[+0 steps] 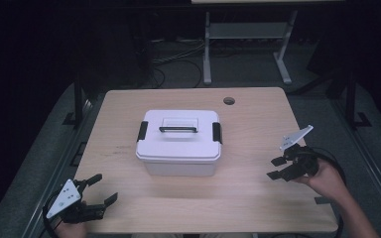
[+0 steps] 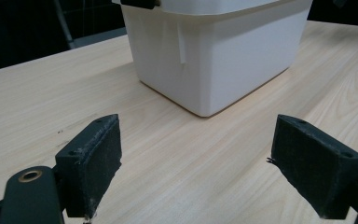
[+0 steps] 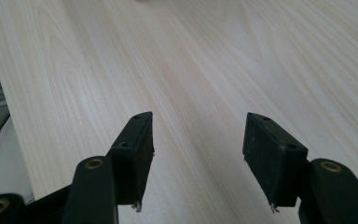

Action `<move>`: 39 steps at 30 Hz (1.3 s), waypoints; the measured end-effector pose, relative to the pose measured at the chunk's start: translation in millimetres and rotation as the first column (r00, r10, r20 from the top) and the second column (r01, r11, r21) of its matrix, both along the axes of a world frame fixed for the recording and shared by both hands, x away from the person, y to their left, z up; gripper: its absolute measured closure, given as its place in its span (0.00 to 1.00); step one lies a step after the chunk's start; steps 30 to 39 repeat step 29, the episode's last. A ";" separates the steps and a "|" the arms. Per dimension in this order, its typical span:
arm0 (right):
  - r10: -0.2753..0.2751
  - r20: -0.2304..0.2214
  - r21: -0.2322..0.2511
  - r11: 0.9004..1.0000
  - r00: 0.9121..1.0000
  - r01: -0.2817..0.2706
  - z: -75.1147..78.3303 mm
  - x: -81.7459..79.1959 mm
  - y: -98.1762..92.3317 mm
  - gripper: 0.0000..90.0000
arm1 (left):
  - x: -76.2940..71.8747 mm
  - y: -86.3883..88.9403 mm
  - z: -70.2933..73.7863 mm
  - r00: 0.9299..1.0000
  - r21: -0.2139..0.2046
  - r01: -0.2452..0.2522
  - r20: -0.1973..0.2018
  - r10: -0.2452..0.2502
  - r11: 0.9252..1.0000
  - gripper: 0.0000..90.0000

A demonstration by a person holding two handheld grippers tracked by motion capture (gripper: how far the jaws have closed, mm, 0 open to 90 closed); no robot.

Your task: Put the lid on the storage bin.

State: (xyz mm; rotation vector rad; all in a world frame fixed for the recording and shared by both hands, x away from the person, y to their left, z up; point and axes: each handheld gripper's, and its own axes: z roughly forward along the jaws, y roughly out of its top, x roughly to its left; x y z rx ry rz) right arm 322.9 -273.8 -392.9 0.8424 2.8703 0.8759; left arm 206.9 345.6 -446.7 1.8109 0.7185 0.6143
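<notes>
A white lidded storage box [image 1: 178,144] with a black latch at each end and a handle on top stands in the middle of the wooden table [image 1: 248,198]. My left gripper [image 1: 105,188] rests at the near left corner, open, pointing toward the box. In the left gripper view the open jaws [image 2: 198,128] frame bare wood, and the box [image 2: 214,56] stands a short way ahead. My right gripper [image 1: 274,168], held in a hand at the right, is open and apart from the box. Its jaws [image 3: 199,122] hover over bare table with nothing between them.
A round cable hole [image 1: 229,100] sits near the table's far edge. The table's edge [image 3: 9,121] runs close on the left of the right gripper view. Behind the table stand white desk legs [image 1: 207,49] and floor cables [image 1: 178,54].
</notes>
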 end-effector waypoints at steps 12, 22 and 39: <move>-0.016 -0.020 0.019 1.000 1.000 0.016 -10.5 -6.9 -6.4 0.47 | 0.3 -0.2 -0.1 1.000 0.000 0.000 -0.001 0.000 1.000 0.17; -0.010 -0.024 0.028 1.000 1.000 0.010 -14.8 -14.3 -8.2 0.47 | 1.6 -1.1 -0.4 1.000 -0.001 0.002 -0.002 -0.002 1.000 0.17; -0.002 -0.024 0.019 1.000 1.000 0.003 -15.7 -15.2 -6.1 0.45 | 2.6 -0.9 -0.5 1.000 -0.001 0.003 -0.003 -0.003 1.000 0.17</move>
